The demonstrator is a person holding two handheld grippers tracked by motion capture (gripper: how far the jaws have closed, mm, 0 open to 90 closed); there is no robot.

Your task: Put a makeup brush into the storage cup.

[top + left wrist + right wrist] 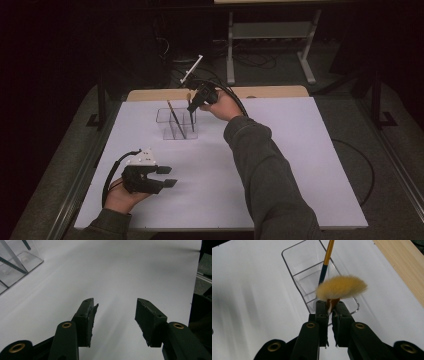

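A fan-shaped brush with pale yellow bristles (341, 287) is pinched at its ferrule between the jaws of the right claw (330, 307), held above the clear plastic divided organiser (297, 262) at the far side of the white counter (280, 165). A second brush with a yellow and dark blue handle (325, 261) leans inside the organiser. The left claw (115, 315) hovers near the counter's near left edge, jaws spread with nothing between them.
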